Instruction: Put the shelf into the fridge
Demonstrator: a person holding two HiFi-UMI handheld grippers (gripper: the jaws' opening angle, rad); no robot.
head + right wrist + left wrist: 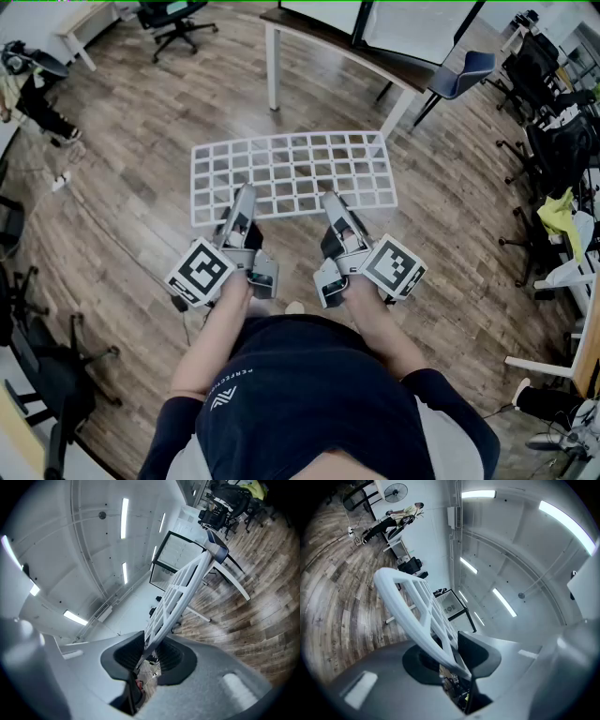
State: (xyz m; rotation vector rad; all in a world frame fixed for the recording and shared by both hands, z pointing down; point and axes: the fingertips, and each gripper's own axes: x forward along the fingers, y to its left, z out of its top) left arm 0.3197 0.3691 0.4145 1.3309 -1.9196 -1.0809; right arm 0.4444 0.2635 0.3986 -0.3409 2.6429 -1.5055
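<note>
A white wire-grid shelf (292, 174) hangs flat above the wooden floor in front of me, held by its near edge. My left gripper (244, 200) is shut on the near left part of that edge; in the left gripper view the shelf (423, 609) runs away from between the dark pads (476, 653). My right gripper (334, 204) is shut on the near right part of the edge, and in the right gripper view the shelf (180, 590) rises from between its pads (129, 653). No fridge shows in any view.
A white-legged table (349, 49) stands beyond the shelf, with a blue chair (461, 75) to its right. Office chairs (553, 141) crowd the right side, and another black chair (52, 375) stands at my left. Wooden floor lies below.
</note>
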